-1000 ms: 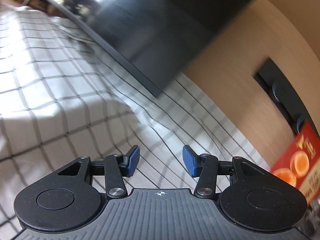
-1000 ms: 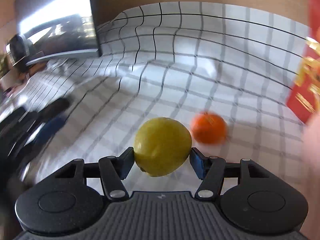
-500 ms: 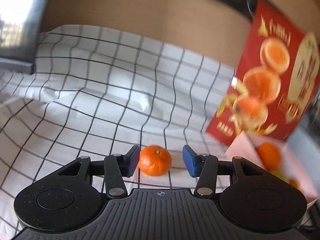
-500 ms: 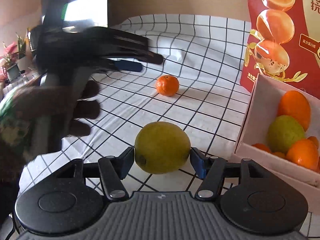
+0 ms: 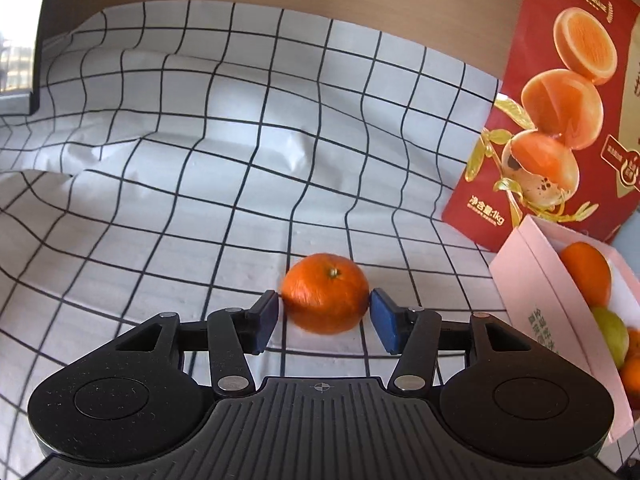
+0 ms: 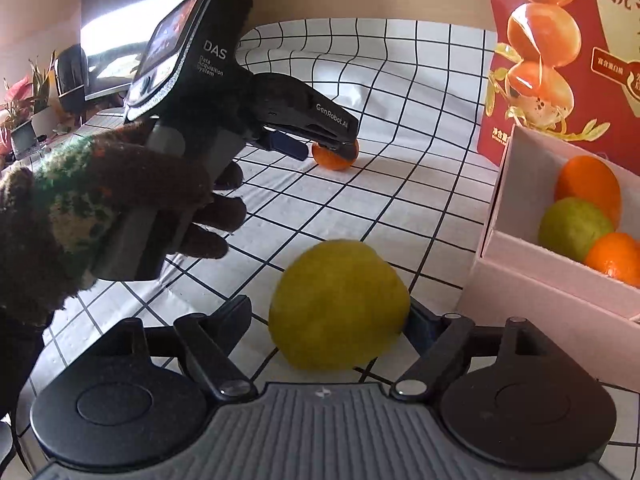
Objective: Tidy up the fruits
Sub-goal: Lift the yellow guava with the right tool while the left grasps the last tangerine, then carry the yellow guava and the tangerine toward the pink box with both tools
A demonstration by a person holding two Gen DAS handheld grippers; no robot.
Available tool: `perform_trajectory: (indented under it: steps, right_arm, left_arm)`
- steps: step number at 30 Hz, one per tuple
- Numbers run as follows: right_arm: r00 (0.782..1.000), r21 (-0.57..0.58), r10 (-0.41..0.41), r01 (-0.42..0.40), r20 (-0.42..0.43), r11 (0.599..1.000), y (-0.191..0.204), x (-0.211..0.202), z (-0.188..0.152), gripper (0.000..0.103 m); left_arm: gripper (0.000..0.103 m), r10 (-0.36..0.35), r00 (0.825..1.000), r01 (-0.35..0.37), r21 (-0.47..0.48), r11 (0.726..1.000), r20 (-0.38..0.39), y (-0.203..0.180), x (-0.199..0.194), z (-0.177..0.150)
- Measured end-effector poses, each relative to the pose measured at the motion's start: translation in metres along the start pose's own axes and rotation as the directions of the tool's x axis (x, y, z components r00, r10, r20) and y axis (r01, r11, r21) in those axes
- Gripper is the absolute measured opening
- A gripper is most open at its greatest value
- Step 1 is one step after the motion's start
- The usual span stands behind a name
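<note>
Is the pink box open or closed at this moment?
Open. The pink box shows no lid over its top, and an orange and a green fruit lie visible inside.

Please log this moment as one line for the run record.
left gripper: open around tangerine | right gripper: shut on lemon | pink box: holds fruit

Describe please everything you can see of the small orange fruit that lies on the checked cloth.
The mandarin is small, round and slightly flattened, with glossy, finely dimpled orange peel and a little green stem scar facing up. It rests on the white black-gridded tablecloth, to the left of the pink box. The left claw brackets it: one blue pad meets its side, the other sits close to it or just touching. From the right wrist view, the claw covers its top.
</note>
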State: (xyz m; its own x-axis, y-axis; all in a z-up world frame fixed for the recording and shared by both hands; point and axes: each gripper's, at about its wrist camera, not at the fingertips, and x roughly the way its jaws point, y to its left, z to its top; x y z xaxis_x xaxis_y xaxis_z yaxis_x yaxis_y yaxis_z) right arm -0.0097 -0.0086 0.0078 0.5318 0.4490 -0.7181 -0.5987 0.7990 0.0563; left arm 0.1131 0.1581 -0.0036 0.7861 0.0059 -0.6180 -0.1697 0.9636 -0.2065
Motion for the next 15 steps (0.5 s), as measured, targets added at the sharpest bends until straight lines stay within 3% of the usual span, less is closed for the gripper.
perform_trajectory:
  steps: [8, 15]
  right_arm:
    - [1.000, 0.011, 0.009, -0.009, -0.009, 1.000, -0.001, 0.001, -0.001, 0.082]
    - [1.000, 0.030, 0.006, -0.006, 0.001, 1.000, -0.004, -0.001, -0.003, 0.083]
  left_arm:
    - [0.054, 0.020, 1.000, -0.020, 0.013, 1.000, 0.014, -0.005, 0.007, -0.001]
    - [0.054, -0.065, 0.998, 0.065, 0.010, 0.998, 0.018, -0.002, -0.022, -0.021]
